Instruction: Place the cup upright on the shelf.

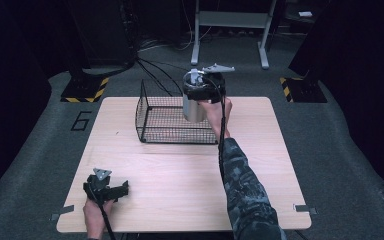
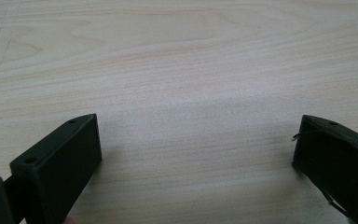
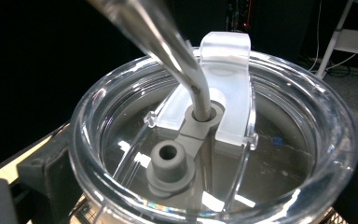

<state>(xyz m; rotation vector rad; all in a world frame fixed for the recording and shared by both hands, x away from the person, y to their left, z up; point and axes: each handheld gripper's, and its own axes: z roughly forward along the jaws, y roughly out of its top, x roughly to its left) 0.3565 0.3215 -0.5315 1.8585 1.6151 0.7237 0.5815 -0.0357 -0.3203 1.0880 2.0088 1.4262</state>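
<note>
Gripping a tall brushed-steel tumbler [image 1: 194, 109] just under its rim, the right gripper [image 1: 205, 90] holds it in the air above the right-hand end of a black wire-mesh basket [image 1: 162, 120] that stands on the far half of the pale wooden table [image 1: 180, 170]. In the right gripper view its two black jaws sit on either side of the cup's clear plastic lid [image 3: 205, 154], closed against the wall below it, and a bent metal straw [image 3: 168, 46] rises through a grey rubber plug [image 3: 186, 140] in the middle of that lid. I judge the cup to be stiff and fairly light if empty, and whether it holds liquid cannot be told through the lid. Its smooth metal wall looks slippery, so a hold high up, where the lid's rim overhangs the jaws, seems the safest place, since the rim would stop the cup from sliding down. The lid and straw look like the weak parts: squeezing them could crack the plastic or pop the lid off, and tilting could let the straw swing. The left gripper [image 1: 105, 189] rests low over the near left part of the table, its jaws spread wide with nothing between them but bare wood.
</note>
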